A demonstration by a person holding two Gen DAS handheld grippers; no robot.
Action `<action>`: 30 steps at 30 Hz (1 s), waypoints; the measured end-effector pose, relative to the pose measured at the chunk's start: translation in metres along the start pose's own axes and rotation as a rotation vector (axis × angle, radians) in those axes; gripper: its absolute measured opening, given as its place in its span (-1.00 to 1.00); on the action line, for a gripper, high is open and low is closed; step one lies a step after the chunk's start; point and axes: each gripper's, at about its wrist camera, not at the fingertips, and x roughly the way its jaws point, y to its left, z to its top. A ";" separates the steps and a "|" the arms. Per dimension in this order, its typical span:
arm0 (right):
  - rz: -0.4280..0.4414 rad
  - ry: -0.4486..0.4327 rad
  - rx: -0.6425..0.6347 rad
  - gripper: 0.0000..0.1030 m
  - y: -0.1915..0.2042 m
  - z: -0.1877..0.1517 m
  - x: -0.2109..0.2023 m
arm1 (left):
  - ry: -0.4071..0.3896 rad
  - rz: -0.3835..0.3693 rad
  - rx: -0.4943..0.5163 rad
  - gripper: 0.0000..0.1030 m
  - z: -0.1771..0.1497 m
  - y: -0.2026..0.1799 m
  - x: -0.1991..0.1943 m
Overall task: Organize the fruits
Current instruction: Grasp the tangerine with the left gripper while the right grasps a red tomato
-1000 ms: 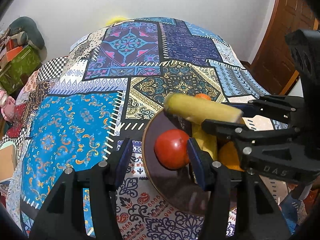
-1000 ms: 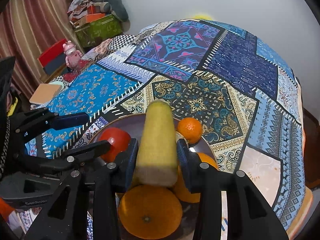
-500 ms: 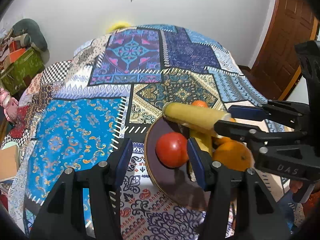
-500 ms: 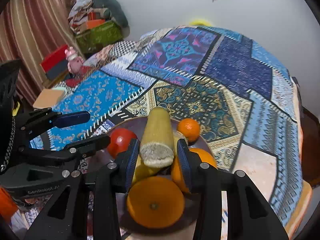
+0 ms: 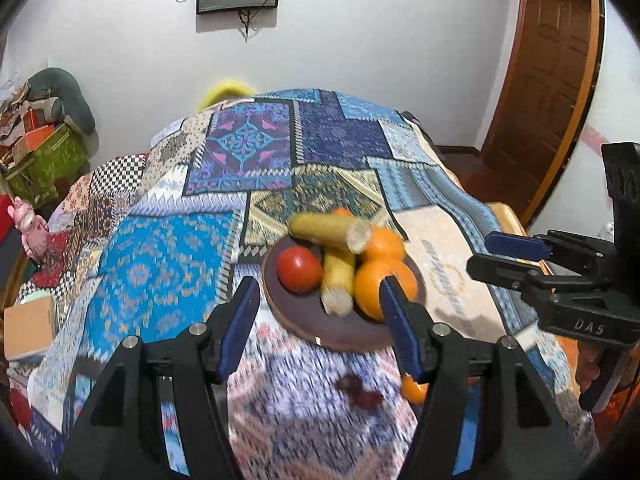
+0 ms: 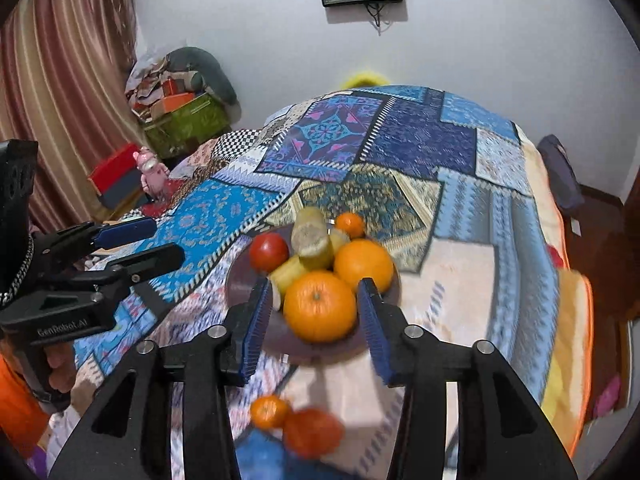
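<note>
A dark round plate [image 5: 294,312] [image 6: 240,280] on the patchwork cloth holds a red tomato [image 5: 300,268] [image 6: 269,252], two large oranges [image 5: 380,288] [image 6: 320,306], a small orange [image 6: 350,224] and two yellow-green cylindrical fruits. One of these [image 5: 324,232] [image 6: 310,236] lies across the top of the pile. My left gripper [image 5: 320,320] hangs above the plate's near edge, its jaws opening with nothing between them. My right gripper [image 6: 314,320] hovers short of the front orange, jaws opening and free of any fruit. Each gripper shows in the other's view [image 5: 516,252] [image 6: 136,240].
A small orange [image 6: 270,412] and a red-orange fruit [image 6: 312,432] lie on the cloth in front of the plate. The patchwork cloth [image 5: 160,272] stretches far back and left. Boxes [image 6: 184,120] and a pink toy [image 6: 152,176] stand at the left, a wooden door [image 5: 548,92] at the right.
The right gripper has let go of the yellow-green fruit, which now rests on the pile. Both grippers have drawn back and up from the plate, with their jaws wider.
</note>
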 end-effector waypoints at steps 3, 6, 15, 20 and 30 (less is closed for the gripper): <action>-0.005 0.006 0.022 -0.17 -0.001 -0.018 -0.014 | 0.026 -0.008 0.004 0.21 -0.019 -0.007 -0.012; -0.003 0.006 0.049 -0.16 -0.003 -0.034 -0.026 | 0.050 -0.018 0.005 0.21 -0.035 -0.015 -0.018; -0.005 0.062 0.120 -0.14 -0.005 -0.080 -0.027 | 0.098 -0.062 -0.003 0.21 -0.066 -0.036 -0.021; -0.009 0.115 0.124 -0.13 -0.005 -0.093 -0.008 | 0.146 -0.085 -0.009 0.21 -0.079 -0.041 -0.008; -0.003 0.180 0.106 -0.13 -0.007 -0.091 0.033 | 0.211 -0.102 0.006 0.21 -0.083 -0.050 0.026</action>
